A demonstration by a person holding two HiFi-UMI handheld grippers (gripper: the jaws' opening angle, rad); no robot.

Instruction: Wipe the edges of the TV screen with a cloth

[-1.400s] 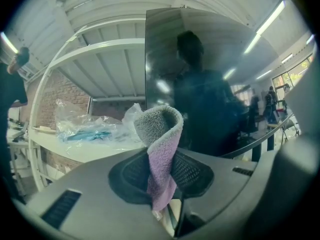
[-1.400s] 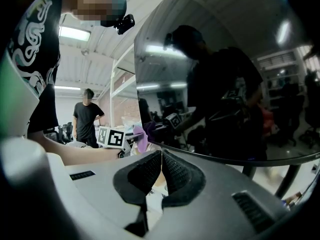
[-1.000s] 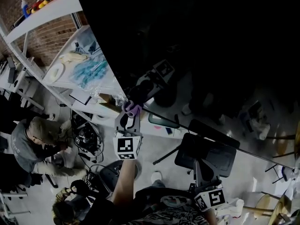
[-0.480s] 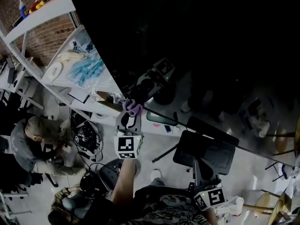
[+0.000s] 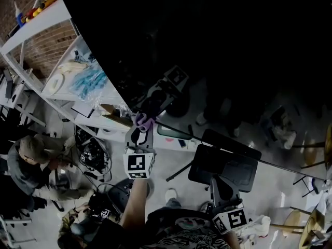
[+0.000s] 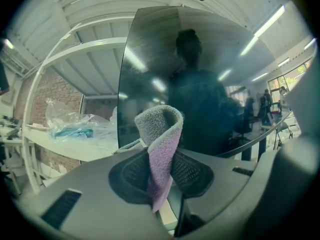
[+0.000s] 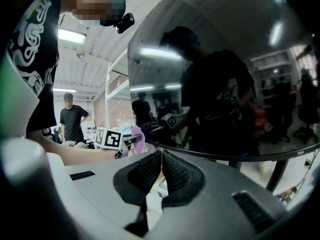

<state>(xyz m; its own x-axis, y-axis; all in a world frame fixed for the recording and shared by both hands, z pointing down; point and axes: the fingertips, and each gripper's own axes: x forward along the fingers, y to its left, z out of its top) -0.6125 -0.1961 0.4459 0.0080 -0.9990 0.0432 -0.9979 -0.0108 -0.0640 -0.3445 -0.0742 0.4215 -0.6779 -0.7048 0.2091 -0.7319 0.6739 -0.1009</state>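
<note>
Grips a folded lilac-and-grey terry cloth (image 6: 161, 134) in the left claw (image 6: 161, 173), jaws closed tight on its lower part, rounded fold standing up past the tips. Holds that fold right at the lower left corner of the large dark glossy TV screen (image 5: 218, 45), where side edge and bottom edge meet; cannot tell for sure whether touching. Shows in the glass a dim reflection of the person and of ceiling lights. Carries the right claw (image 7: 160, 171) low, close by the body, well apart from the cloth and below the screen's bottom edge, jaws pressed together tip to tip with nothing between. Has to the left of the screen a white shelf (image 5: 83, 101) bearing crumpled blue plastic packaging (image 5: 85, 82), backed by a red brick wall (image 5: 39, 43). Below, on the floor, a crouching person in grey (image 5: 23, 162).
</note>
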